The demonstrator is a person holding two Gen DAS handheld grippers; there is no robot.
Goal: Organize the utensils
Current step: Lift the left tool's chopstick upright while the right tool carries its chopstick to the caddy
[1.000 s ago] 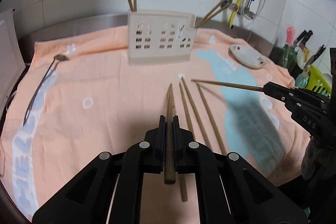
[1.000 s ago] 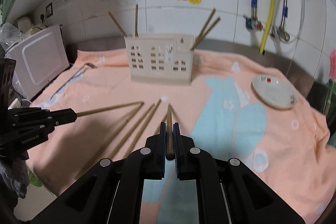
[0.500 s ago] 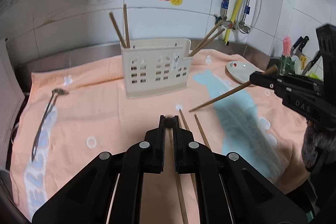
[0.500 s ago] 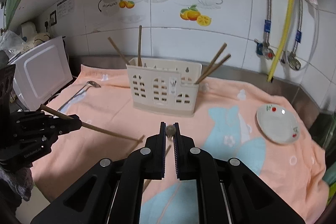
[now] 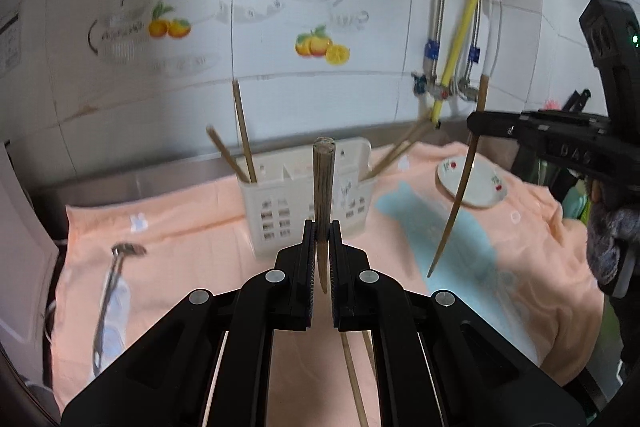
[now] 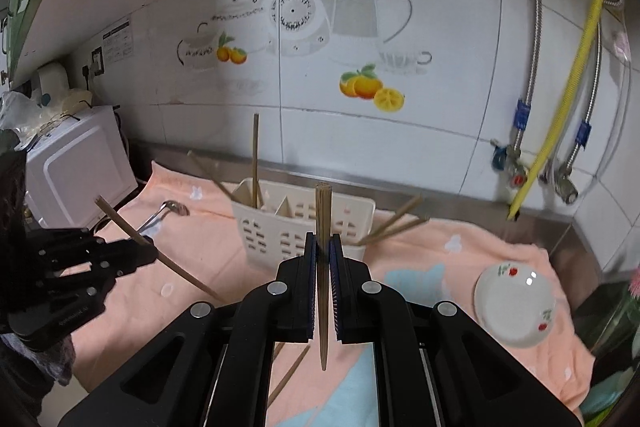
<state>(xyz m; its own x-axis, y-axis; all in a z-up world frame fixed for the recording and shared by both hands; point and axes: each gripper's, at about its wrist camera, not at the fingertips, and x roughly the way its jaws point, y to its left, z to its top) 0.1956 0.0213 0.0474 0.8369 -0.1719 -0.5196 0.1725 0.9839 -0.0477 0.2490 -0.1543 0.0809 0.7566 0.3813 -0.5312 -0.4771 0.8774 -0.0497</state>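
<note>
The left gripper (image 5: 321,243) and the right gripper (image 6: 323,257) are each clamped tight on 1 chopstick (image 5: 323,195), held up off the orange towel (image 5: 192,227) in front of the cream holder (image 5: 280,203), where 4 chopsticks stand.

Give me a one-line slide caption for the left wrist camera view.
Left gripper clamps an upright chopstick before the cream utensil holder; right gripper holds another.
</note>
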